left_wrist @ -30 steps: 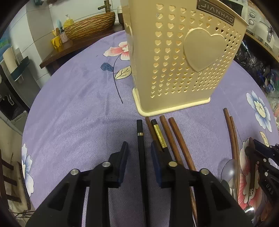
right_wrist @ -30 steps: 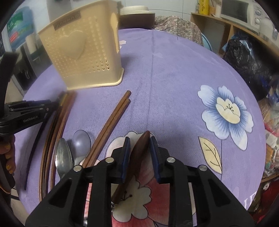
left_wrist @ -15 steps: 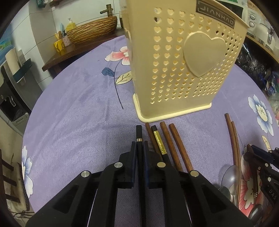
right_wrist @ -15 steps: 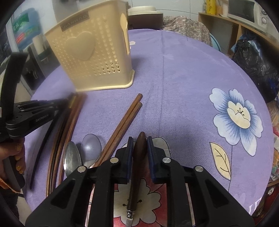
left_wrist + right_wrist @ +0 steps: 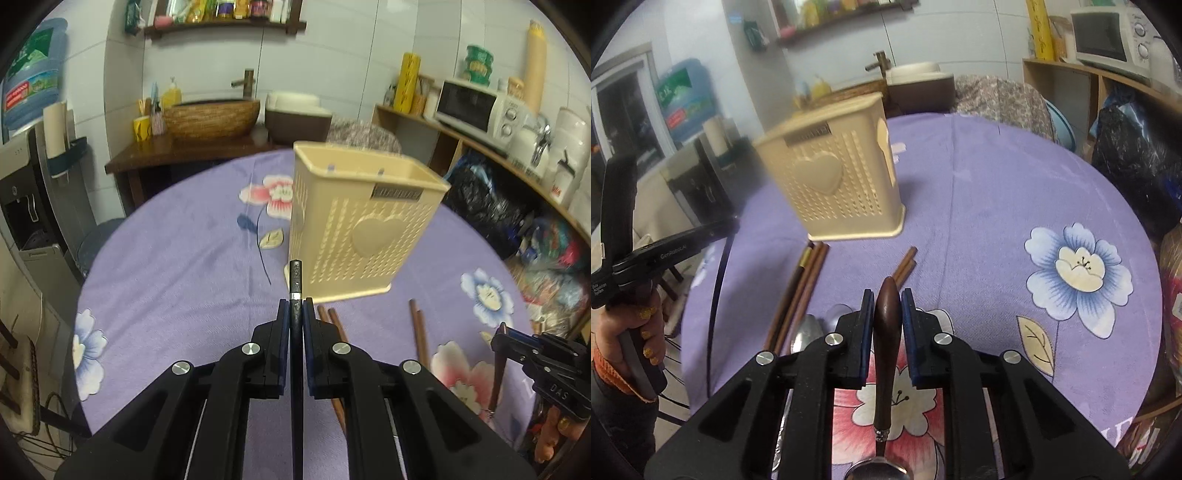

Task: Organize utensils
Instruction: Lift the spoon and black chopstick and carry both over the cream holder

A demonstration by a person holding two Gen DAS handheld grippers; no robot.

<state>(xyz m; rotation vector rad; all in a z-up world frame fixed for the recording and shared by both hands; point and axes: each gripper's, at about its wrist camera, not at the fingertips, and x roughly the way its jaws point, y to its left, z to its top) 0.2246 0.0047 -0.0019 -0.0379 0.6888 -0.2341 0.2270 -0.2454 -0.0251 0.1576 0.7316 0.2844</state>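
Observation:
A cream perforated utensil holder (image 5: 364, 229) with a heart on its side stands on the purple flowered tablecloth; it also shows in the right wrist view (image 5: 834, 192). My left gripper (image 5: 295, 314) is shut on a black chopstick (image 5: 296, 280), lifted off the table in front of the holder. My right gripper (image 5: 887, 306) is shut on the dark wooden handle of a spoon (image 5: 886, 325), raised above the cloth. Brown chopsticks (image 5: 801, 291) and metal spoons (image 5: 807, 332) lie on the table.
Two more brown chopsticks (image 5: 905, 266) lie in front of the holder. A wooden side table with a woven basket (image 5: 210, 118) stands beyond the table. Shelves with a microwave (image 5: 476, 107) run along the right. The round table's edge (image 5: 88, 295) drops off at the left.
Both grippers have risen from the table with their utensils. The black chopstick and the wooden-handled spoon are now lifted off the cloth, and the holder looks farther away.

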